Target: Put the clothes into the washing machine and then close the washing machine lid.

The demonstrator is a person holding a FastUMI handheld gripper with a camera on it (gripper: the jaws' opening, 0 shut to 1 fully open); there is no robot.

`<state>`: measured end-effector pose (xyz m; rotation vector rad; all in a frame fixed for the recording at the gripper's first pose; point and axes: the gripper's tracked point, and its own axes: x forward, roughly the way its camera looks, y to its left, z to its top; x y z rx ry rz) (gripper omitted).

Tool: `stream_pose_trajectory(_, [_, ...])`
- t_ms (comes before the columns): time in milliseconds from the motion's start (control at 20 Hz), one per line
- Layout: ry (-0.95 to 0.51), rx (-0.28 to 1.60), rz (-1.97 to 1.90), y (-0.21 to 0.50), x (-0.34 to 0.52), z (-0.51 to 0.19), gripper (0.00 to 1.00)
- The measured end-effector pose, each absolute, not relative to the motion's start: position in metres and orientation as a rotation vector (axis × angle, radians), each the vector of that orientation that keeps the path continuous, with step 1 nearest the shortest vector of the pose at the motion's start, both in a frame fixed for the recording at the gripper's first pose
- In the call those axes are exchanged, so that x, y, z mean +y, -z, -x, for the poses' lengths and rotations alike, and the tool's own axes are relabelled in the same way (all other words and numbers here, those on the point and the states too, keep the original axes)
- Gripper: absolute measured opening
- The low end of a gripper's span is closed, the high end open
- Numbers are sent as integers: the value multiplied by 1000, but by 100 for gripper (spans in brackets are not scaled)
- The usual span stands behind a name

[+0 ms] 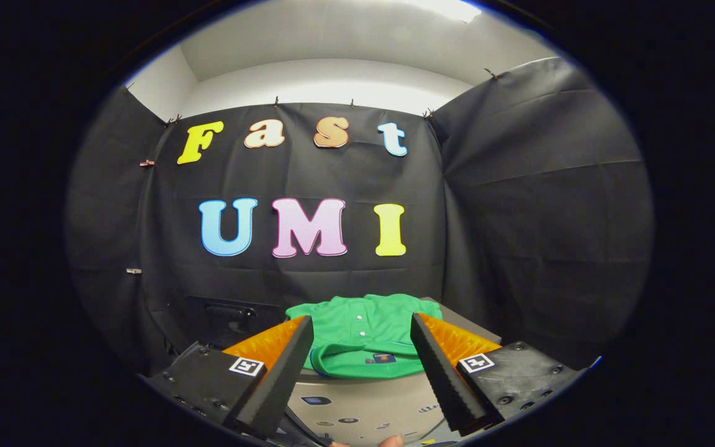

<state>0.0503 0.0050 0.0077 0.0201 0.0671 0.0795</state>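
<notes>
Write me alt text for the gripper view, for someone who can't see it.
A folded green shirt lies on a grey machine top, just ahead of and between the open fingers of the hand-held gripper, which touch nothing. Black cloth walls enclose the booth beyond the shirt.

Handheld two-finger gripper (362, 332): two long wedge-shaped fingers (437, 363), inner faces ribbed with fine teeth, spread apart with nothing between them. Each finger mounts on a dark, flat block fastened with round screws. Each block carries a small square black-and-white marker tag (476, 362). A fingertip (391, 441) shows below.
</notes>
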Motion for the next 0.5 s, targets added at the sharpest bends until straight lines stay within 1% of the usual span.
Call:
stream_pose_trajectory(250, [-115,198,-20,-4,10,-116,98])
stream_pose_trajectory(350, [-106,284,-13,11,7,-149,98])
stream_pose_trajectory(500, [-100,457,14,52,5,-197,98])
